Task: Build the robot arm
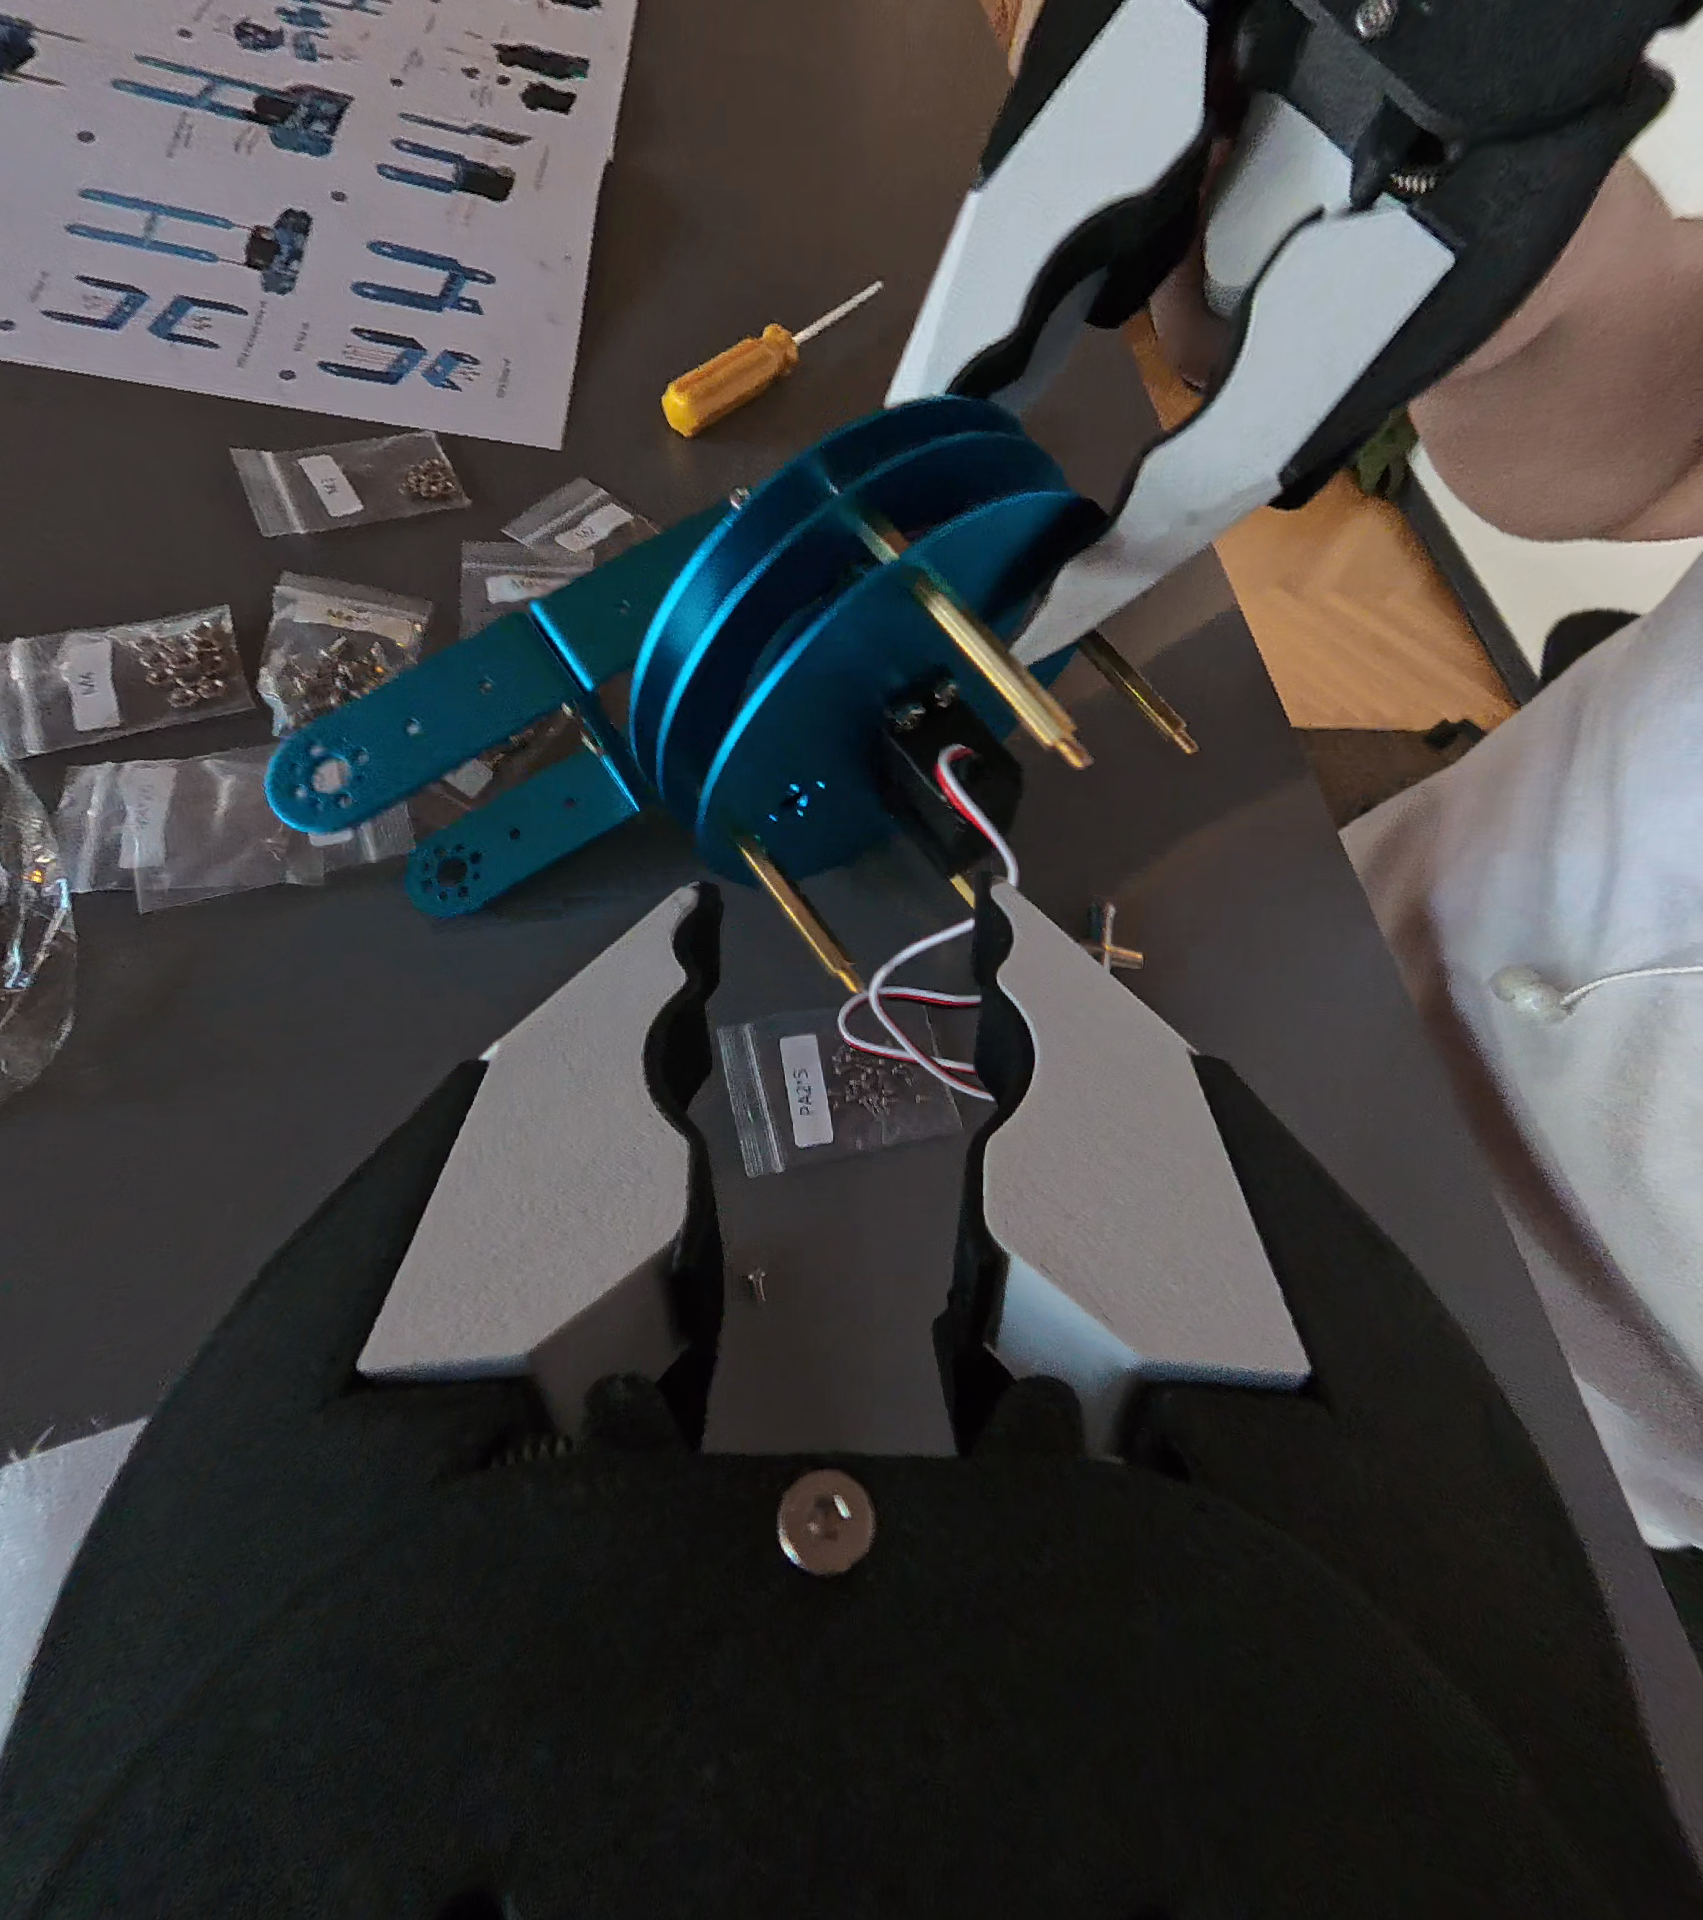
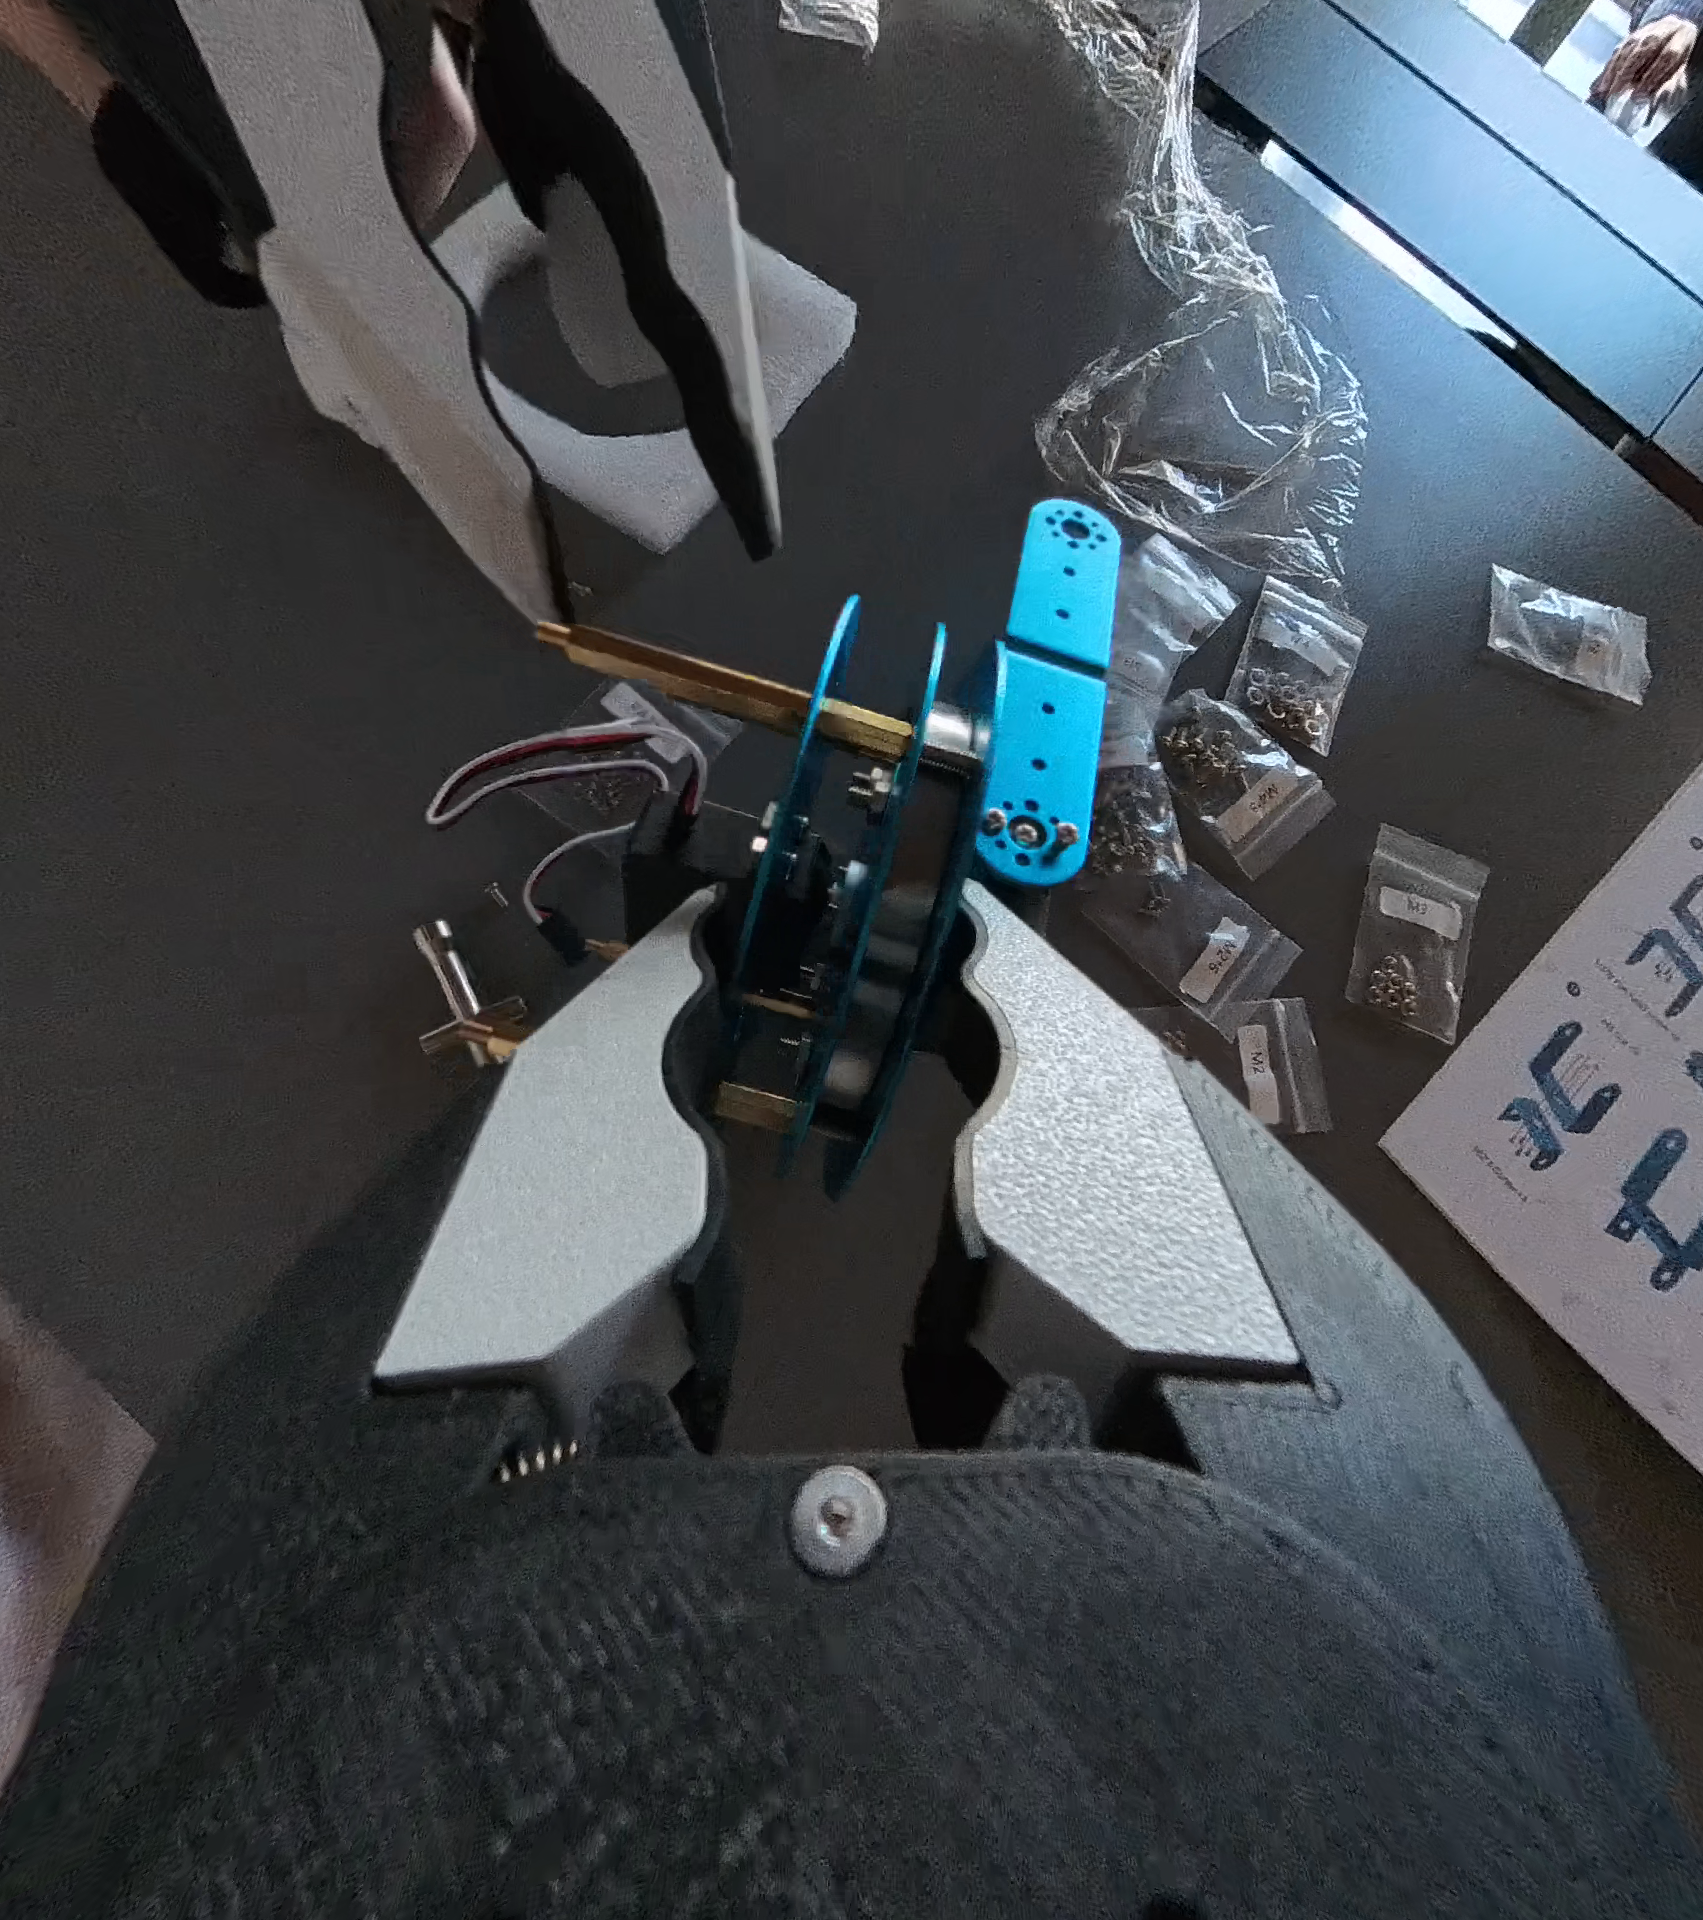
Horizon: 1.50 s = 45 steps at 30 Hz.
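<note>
A blue metal assembly (image 2: 1044,707) of round discs, a U-bracket, brass standoffs (image 2: 701,681) and a black servo with red-white wires is held above the dark table. My right gripper (image 2: 836,914) is shut on the discs' edges. In the left wrist view the assembly (image 1: 805,623) hangs tilted from the right gripper's fingers (image 1: 1169,499). My left gripper (image 1: 847,904) is open and empty. Its tips sit just below the assembly, by a standoff (image 1: 805,925) and the servo wires (image 1: 920,997). The left gripper also shows in the right wrist view (image 2: 660,577), next to a standoff's end.
On the table lie several small bags of screws (image 1: 348,483), one bag (image 1: 826,1091) under my left jaws, crumpled cellophane (image 2: 1211,416), a printed parts sheet (image 1: 255,187), a yellow screwdriver (image 1: 733,379), a cross-shaped metal wrench (image 2: 473,997) and a loose screw (image 1: 755,1285). A person in white (image 1: 1605,1039) stands at the table's right edge.
</note>
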### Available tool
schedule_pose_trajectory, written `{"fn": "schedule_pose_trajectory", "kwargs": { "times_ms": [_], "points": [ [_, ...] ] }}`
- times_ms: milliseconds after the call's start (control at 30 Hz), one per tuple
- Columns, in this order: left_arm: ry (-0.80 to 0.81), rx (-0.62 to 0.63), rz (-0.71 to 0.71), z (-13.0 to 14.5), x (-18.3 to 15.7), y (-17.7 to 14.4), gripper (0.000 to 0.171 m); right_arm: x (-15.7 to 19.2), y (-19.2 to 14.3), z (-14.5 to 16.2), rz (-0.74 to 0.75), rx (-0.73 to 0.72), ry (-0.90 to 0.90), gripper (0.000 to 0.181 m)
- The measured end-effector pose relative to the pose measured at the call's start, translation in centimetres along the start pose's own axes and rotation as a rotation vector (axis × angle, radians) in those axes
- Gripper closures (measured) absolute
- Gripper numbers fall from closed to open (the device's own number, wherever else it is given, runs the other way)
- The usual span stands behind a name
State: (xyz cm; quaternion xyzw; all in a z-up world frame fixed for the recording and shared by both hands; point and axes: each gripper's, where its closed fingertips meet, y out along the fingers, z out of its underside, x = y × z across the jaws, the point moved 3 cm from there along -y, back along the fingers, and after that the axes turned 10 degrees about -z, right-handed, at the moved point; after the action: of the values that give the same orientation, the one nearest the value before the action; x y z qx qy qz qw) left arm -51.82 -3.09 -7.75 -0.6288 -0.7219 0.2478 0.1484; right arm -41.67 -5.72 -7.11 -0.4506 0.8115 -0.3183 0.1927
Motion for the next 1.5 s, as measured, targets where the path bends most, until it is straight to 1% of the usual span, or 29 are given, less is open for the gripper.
{"fn": "schedule_pose_trajectory", "kwargs": {
  "times_ms": [67, 133, 233, 367, 467, 567, 700, 967, 1100, 1200, 1267, 1333, 1400, 1500],
  "points": [
    [-0.021, -0.033, -0.012, -0.7, -0.1, 0.0, 0.123, 0.0, -0.4, 0.4, -0.003, -0.002, -0.06, 0.143],
    [-0.018, -0.042, -0.035, -0.9, -0.3, 0.0, 0.124, 0.3, -0.7, 0.8, -0.032, -0.035, -0.144, 0.143],
    [-0.026, -0.053, -0.07, -1.2, -0.8, 0.1, 0.124, 0.1, -1.3, 1.4, -0.13, -0.05, -0.16, 0.144],
    [-0.059, -0.112, -0.091, -2.1, -1.4, 0.3, 0.125, -0.5, -1.6, 1.6, -0.288, -0.049, -0.265, 0.145],
    [-0.069, -0.131, -0.097, -2.5, -1.9, 0.7, 0.124, -0.9, -1.4, 1.3, -0.351, -0.025, -0.279, 0.145],
    [-0.071, -0.131, -0.115, -2.5, -1.8, 1.1, 0.124, -0.8, -1.2, 1.0, -0.374, 0.012, -0.316, 0.145],
    [-0.097, -0.179, -0.102, -2.6, -1.3, 0.8, 0.124, -0.8, -1.3, 1.0, -0.389, 0.026, -0.356, 0.145],
    [-0.129, -0.217, -0.117, -2.4, 0.6, -1.6, 0.125, -1.3, -2.0, 2.1, -0.408, -0.105, -0.384, 0.145],
    [-0.155, -0.182, -0.129, -2.0, 1.5, -2.6, 0.125, -1.1, -2.3, 2.4, -0.403, -0.141, -0.459, 0.146],
    [-0.173, -0.17, -0.126, -1.9, 0.8, -3.2, 0.126, -0.9, -2.5, 2.7, -0.405, -0.166, -0.516, 0.146],
    [-0.165, -0.166, -0.152, -1.5, 0.1, -3.1, 0.125, -1.0, -2.5, 2.8, -0.412, -0.174, -0.524, 0.146],
    [-0.156, -0.159, -0.205, -0.8, -0.3, -2.9, 0.121, -1.1, -2.7, 2.9, -0.399, -0.181, -0.577, 0.146],
    [-0.162, -0.146, -0.251, -0.1, -0.4, -2.7, 0.117, -1.3, -2.7, 2.9, -0.382, -0.175, -0.611, 0.146],
    [-0.186, -0.164, -0.282, 0.1, -0.3, -2.5, 0.117, -1.6, -2.8, 3.0, -0.403, -0.19, -0.648, 0.146]
  ]
}}
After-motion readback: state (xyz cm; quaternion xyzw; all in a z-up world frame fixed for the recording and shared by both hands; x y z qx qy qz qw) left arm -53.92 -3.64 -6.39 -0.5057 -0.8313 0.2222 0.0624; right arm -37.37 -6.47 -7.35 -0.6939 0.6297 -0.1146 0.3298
